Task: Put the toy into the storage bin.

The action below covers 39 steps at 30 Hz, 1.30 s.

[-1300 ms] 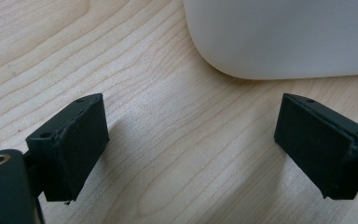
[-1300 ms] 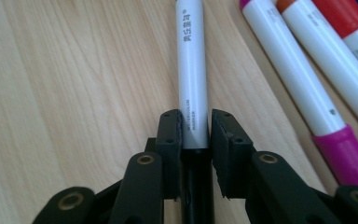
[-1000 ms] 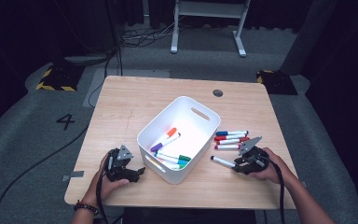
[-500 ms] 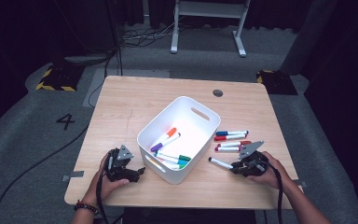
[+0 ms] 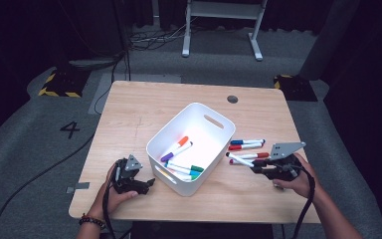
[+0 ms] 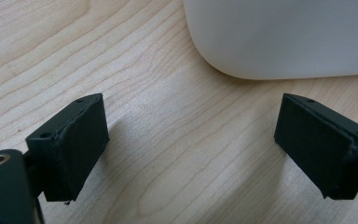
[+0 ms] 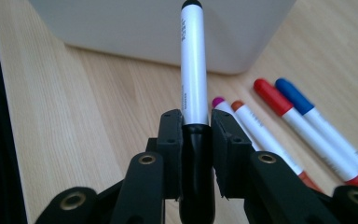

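Right gripper: clamped on black-capped marker, now lifted off table; left gripper: unmoved at bin's eight o'clock, jaws apart.

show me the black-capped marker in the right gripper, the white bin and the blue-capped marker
black-capped marker [image 7: 193,70]: right gripper view, on its white barrel
white bin [image 5: 220,129]: high view, on its far rim by the handle slot
blue-capped marker [image 7: 292,95]: right gripper view, on its blue cap
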### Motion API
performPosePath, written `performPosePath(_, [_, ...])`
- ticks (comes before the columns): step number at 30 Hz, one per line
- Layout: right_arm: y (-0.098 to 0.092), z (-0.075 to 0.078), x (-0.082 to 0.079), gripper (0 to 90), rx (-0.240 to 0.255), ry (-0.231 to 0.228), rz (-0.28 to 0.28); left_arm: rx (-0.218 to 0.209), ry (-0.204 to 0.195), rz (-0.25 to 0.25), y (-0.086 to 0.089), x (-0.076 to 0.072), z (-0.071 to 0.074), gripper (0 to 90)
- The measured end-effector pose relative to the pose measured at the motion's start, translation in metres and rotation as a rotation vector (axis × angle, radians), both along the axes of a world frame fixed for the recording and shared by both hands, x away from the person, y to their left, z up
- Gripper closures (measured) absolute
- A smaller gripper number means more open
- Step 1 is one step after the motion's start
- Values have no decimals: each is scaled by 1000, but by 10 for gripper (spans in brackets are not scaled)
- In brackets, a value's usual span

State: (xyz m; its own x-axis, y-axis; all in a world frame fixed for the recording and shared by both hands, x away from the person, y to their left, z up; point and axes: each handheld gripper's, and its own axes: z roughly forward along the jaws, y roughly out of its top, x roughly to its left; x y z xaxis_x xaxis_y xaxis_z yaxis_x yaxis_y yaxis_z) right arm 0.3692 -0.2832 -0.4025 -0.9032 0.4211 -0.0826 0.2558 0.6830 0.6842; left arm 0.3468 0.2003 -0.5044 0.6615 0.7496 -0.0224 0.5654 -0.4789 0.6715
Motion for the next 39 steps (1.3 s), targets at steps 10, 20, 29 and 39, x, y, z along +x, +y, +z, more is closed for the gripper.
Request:
performPosePath(10, [2, 38, 6, 745, 70, -75, -38, 0, 0, 0, 0, 0, 0, 98])
performPosePath(20, [-4, 53, -7, 745, 88, -89, -26, 0, 0, 0, 0, 0, 0, 98])
performPosePath(29, [-3, 83, -11, 745, 109, -160, -18, 0, 0, 0, 0, 0, 0, 98])
performPosePath(39, [23, 98, 0, 745, 119, -183, 2, 0, 0, 0, 0, 0, 0, 98])
